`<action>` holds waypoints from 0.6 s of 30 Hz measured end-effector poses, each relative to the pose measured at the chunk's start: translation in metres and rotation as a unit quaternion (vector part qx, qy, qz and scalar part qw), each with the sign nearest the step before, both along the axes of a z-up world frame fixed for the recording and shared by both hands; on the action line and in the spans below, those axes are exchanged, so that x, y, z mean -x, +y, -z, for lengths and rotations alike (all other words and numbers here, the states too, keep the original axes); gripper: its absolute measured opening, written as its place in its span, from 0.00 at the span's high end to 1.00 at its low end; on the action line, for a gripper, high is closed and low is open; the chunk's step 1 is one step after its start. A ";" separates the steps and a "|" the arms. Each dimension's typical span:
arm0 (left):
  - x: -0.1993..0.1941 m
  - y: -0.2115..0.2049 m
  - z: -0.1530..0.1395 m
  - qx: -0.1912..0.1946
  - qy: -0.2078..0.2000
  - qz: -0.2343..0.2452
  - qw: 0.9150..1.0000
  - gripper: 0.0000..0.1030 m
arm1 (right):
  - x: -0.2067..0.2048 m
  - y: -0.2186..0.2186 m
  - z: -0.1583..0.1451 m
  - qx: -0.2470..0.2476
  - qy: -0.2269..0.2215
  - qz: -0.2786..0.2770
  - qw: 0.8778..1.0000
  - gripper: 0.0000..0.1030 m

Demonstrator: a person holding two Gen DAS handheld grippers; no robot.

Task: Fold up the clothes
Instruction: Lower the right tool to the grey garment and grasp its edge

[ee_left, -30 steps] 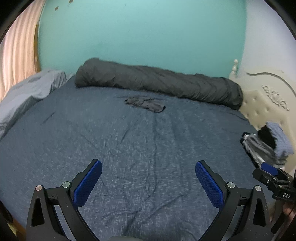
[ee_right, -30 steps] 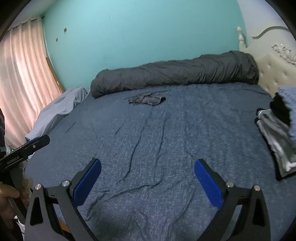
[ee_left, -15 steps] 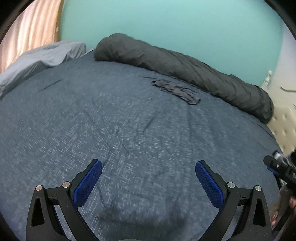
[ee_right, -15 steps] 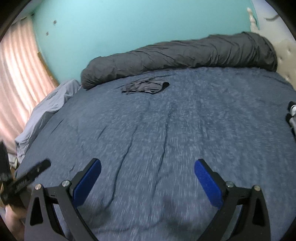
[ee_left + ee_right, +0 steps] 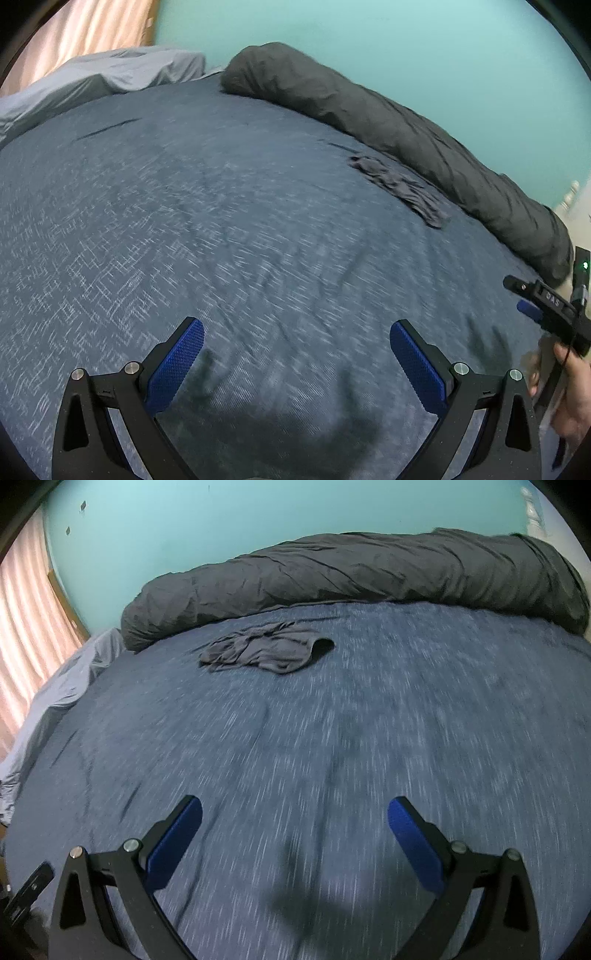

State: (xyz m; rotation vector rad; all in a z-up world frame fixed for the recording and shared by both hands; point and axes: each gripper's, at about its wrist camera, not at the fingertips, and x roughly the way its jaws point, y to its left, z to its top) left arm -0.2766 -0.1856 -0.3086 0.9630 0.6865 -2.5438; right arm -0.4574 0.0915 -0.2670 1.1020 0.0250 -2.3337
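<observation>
A: A teal wall [image 5: 258, 524] backs a wide bed [image 5: 221, 229] under a blue heathered sheet, with pink curtains [image 5: 26, 602] off to one side. How do the tools stand?

B: The left tool [image 5: 297, 363] hangs over the near part of the bed with its blue pads spread wide and nothing between them. The right tool [image 5: 294, 840] is the same: fingers far apart, only bare sheet between the pads.

A: What lies past them?

B: Open sheet, a broad stretch of it, all the way to the crumpled dark grey garment [image 5: 266, 651]. It lies flat on the sheet toward the far side, near a long rolled dark grey duvet [image 5: 351, 576] that runs along the far edge against the wall. In the left wrist view the garment [image 5: 402, 188] sits up and to the right, well apart from the tool.

A: And the edges?

B: A pale grey sheet [image 5: 96, 77] is bunched at the left corner. On the right, a cream bedpost [image 5: 570, 192] shows beyond the duvet's end.

A: Anything hard to read?

B: The sheet is smeared by motion blur in both views. At the right rim of the left view, the person's hand [image 5: 570, 391] and part of the other tool are cut off. What kind of garment it is, I cannot tell.
</observation>
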 end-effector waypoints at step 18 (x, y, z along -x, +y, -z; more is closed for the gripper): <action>0.002 -0.043 0.031 -0.041 -0.018 -0.034 0.998 0.00 | 0.169 -0.096 0.037 -0.008 -0.027 0.041 0.999 0.15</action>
